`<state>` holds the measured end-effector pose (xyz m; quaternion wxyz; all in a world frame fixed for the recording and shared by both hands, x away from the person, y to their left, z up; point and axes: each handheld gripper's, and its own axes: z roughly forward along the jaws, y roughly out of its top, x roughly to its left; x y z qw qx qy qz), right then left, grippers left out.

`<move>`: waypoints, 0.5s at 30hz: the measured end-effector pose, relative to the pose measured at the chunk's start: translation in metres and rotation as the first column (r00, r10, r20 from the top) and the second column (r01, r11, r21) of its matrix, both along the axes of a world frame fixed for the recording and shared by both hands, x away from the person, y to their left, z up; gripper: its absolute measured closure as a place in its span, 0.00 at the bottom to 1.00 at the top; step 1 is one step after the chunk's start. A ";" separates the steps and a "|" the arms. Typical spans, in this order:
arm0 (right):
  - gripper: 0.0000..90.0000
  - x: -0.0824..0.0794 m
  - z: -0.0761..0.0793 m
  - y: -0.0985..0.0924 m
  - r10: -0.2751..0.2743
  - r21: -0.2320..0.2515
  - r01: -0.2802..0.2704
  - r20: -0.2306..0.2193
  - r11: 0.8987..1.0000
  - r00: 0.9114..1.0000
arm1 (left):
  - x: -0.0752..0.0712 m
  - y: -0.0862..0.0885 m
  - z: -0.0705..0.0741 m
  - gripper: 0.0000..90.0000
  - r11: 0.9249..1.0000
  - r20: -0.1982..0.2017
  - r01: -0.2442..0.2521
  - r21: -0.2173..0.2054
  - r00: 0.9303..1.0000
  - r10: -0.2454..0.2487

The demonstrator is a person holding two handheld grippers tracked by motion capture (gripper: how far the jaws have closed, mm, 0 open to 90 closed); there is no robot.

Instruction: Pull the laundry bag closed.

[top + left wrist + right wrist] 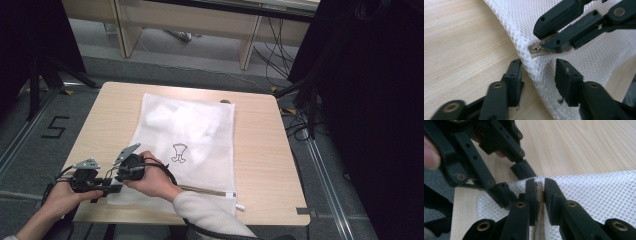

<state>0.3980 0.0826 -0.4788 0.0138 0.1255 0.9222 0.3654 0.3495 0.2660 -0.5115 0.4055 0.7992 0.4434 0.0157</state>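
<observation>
Right tongs (539, 192) pinching the mesh laundry bag's (529, 27) zipper pull (535, 48); left tongs (537, 75) half-open, straddling the bag's corner on the table (260, 150).

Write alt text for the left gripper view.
The right tool pinches the zipper pull at the corner of a white mesh laundry bag on a wooden table. Below, the left tool straddles the bag's edge, jaws apart.

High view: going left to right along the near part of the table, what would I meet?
Left claw → right claw → the right hand → the little black drawing on the mesh bag → the bag's white zip tab → bare table.
</observation>
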 end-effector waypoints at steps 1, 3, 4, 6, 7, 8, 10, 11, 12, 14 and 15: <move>0.91 0.000 0.001 -0.001 0.006 -0.007 -0.006 0.004 1.000 1.000 | 0.000 -0.001 -0.001 0.68 1.000 0.001 0.009 0.003 1.000 -0.009; 0.91 0.000 0.001 -0.001 0.011 -0.011 -0.011 0.003 1.000 1.000 | 0.001 -0.002 -0.001 0.73 1.000 0.002 0.016 0.008 1.000 -0.016; 0.91 0.000 0.000 -0.002 0.015 -0.013 -0.015 0.008 1.000 1.000 | 0.002 -0.002 0.000 0.75 0.999 -0.007 0.027 0.025 1.000 -0.027; 0.91 0.000 0.000 -0.002 0.012 -0.013 -0.012 0.004 1.000 1.000 | 0.003 -0.002 0.000 0.78 0.999 -0.012 0.025 0.029 1.000 -0.025; 0.91 -0.001 0.000 -0.004 0.006 -0.013 -0.006 0.000 1.000 1.000 | 0.003 -0.002 0.001 0.85 0.999 -0.010 0.021 0.037 1.000 -0.020; 0.91 -0.001 0.000 -0.004 0.006 -0.013 -0.006 0.000 1.000 1.000 | 0.003 -0.002 0.002 0.85 0.999 -0.011 0.016 0.039 1.000 -0.016; 0.91 -0.001 0.000 -0.005 0.003 -0.009 -0.003 -0.005 1.000 1.000 | 0.003 -0.002 0.002 0.90 1.000 -0.024 0.017 0.017 1.000 -0.017; 0.91 0.000 0.000 -0.007 0.012 -0.009 -0.012 0.000 1.000 1.000 | 0.003 -0.002 0.003 0.92 1.000 -0.031 0.015 0.012 0.999 -0.015; 0.91 0.000 0.000 -0.007 0.012 -0.009 -0.012 0.000 1.000 1.000 | 0.003 -0.002 0.003 0.93 1.000 -0.031 0.015 0.012 0.999 -0.015; 0.91 -0.001 0.000 -0.009 0.006 -0.012 -0.006 -0.009 1.000 1.000 | 0.003 -0.003 0.005 0.94 1.000 -0.027 0.010 0.017 1.000 -0.010; 0.91 -0.001 0.001 -0.010 0.010 -0.019 -0.010 -0.003 1.000 1.000 | 0.002 -0.004 0.006 0.94 1.000 -0.020 -0.004 0.009 1.000 0.004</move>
